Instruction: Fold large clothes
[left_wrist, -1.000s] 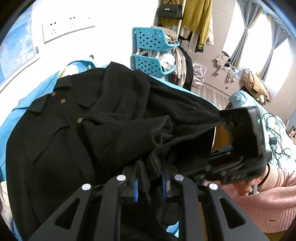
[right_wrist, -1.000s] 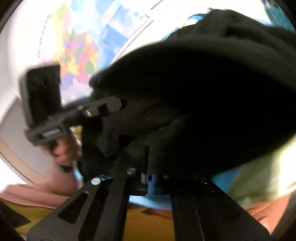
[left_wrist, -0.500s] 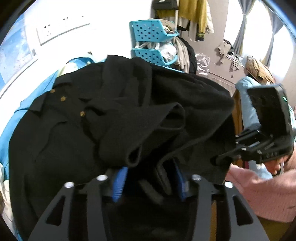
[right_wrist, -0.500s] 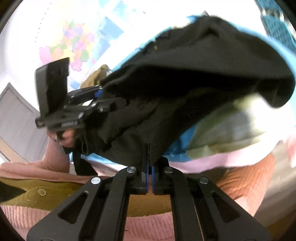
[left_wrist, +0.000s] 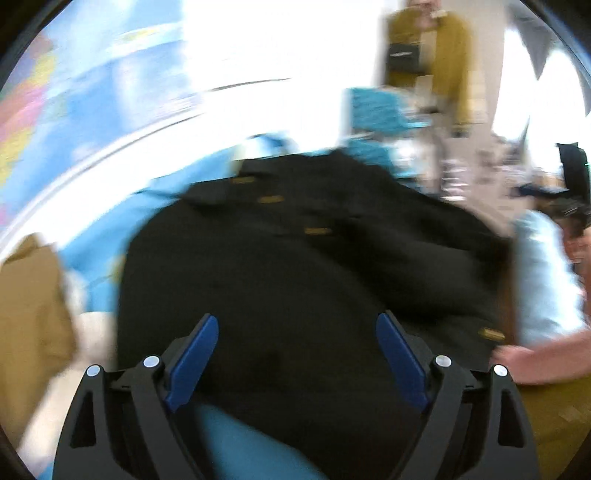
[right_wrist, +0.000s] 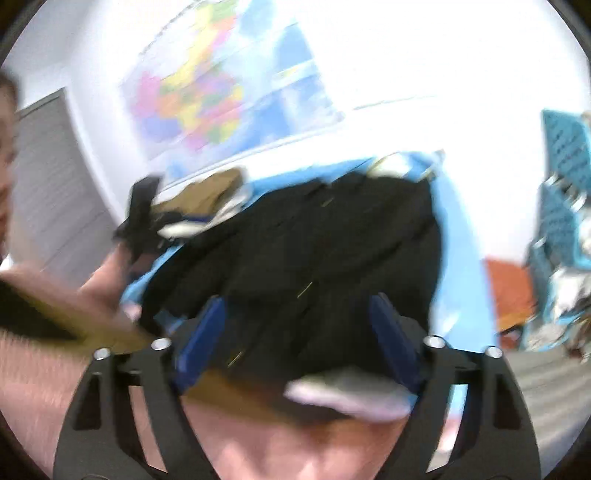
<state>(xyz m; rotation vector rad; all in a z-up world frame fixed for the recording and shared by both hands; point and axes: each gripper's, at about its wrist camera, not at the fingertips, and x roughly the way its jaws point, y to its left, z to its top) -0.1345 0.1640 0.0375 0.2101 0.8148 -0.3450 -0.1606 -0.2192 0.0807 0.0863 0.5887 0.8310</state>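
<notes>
1. Left gripper, seen from its own wrist camera, is spread wide and its jaws are opening, with the blue pads clear of any cloth; nothing is pinched, though the black coat fills the view between and beyond the fingers.
2. Right gripper is likewise spread and its jaws are opening, with dark cloth seen behind the gap but not pressed by either pad; whether a fold brushes a pad cannot be told through the blur.
3. The black coat is spread in a rumpled heap on a blue sheet, its front up, with brass buttons in a slanting row toward the collar at the far edge.
4. The step in hand is judged to be a release between folds, both tools being freed for a fresh hold.
5. For a clean next fold, the heap is best flattened first, since a raised ridge of cloth is seen along the right side of the coat.
6. A hem or sleeve edge is best chosen as the next hold, rather than the thick middle, where several layers would likely be caught together.
7. A tan garment lies just beside the coat on the left and is best kept out of the grip.
</notes>
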